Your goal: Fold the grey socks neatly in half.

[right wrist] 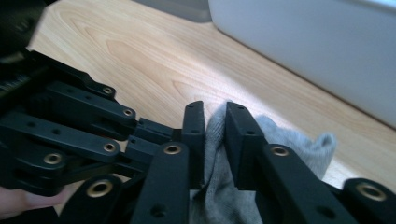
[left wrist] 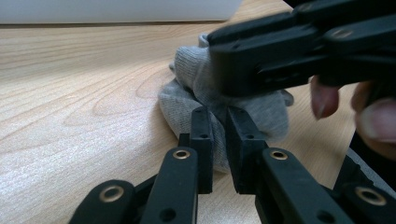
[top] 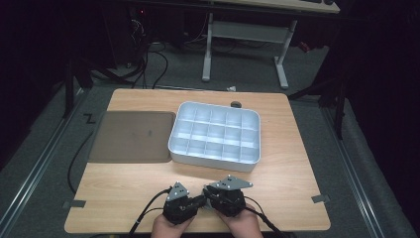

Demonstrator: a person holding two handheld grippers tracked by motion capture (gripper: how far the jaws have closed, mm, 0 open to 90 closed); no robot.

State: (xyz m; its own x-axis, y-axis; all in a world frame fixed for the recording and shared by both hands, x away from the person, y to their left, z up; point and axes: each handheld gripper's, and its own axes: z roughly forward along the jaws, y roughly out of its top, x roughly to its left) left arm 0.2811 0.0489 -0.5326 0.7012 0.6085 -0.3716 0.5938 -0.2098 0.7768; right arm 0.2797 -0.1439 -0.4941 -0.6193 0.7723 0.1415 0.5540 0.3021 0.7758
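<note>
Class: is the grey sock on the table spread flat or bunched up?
Bunched up. The grey sock sits in a crumpled lump on the table, pinched in folds by both tools.

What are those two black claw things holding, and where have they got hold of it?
A grey sock bunched on the table: each set of jaws pinches a fold of its fabric.

left tongs (left wrist: pixel 216 140): jaws nearly together | right tongs (right wrist: pixel 215 140): jaws nearly together

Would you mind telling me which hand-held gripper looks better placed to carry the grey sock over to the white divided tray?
Probably the right hand-held gripper: it pinches the grey sock, and the white divided tray lies ahead, slightly to its side. The left hand-held gripper grips the sock too.
</note>
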